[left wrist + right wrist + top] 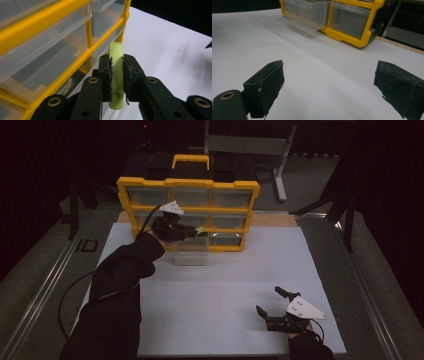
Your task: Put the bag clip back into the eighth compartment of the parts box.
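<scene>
Light green plastic stick (199, 230) sits in the left tool (192, 232) from the high view, above a clear plastic drawer (190, 254) pulled out of the yellow drawer box (188, 183). The right tool (272, 306) rests wide open on the white tabletop (225, 285).

From the left tool view, the black jaws squeeze the green stick (116, 75) beside the yellow box (75, 67).

From the right tool view, the jaws stand far apart, with the clear drawer (305, 15) far ahead.

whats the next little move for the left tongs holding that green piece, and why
Probably lower the left tongs a little and open them over the pulled-out clear drawer. They are shut on the light green piece and sit right at the yellow organizer, above that open drawer, so it looks like the drop spot. The right tongs rest open on the white table.
</scene>
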Motion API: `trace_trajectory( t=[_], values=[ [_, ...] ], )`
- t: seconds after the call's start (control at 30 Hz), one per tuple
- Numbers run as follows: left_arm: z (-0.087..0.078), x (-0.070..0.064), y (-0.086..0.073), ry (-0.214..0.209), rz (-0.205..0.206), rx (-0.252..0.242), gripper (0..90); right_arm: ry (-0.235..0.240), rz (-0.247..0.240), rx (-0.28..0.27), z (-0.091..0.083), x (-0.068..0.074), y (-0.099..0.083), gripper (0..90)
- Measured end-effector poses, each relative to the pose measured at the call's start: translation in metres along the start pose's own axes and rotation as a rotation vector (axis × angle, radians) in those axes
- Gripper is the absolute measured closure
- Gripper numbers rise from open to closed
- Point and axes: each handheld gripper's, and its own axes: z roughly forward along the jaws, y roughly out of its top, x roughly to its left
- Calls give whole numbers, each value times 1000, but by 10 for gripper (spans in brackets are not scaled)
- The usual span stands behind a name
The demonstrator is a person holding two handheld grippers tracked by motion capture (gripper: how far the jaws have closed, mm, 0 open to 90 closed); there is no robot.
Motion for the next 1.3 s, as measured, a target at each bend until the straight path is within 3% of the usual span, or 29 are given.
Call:
trace_trajectory(
  t=[0.27, 0.67, 0.73, 1.07, 1.3],
  values=[
    [15, 7, -11, -15, -36, 12, 782, 1, -3, -1, 0, 0, 0, 91],
    [26, 11, -22, -23, -47, 44, 781, 4, -4, -2, 0, 1, 0, 91],
    [30, 12, -25, -23, -43, 68, 781, 5, -5, 0, 0, 1, 0, 91],
    [38, 12, -29, 12, -54, 124, 777, 6, -5, 1, 0, 0, 0, 91],
    [42, 11, -30, 6, -52, 126, 735, 6, -4, 0, 0, 0, 0, 91]
  ],
)
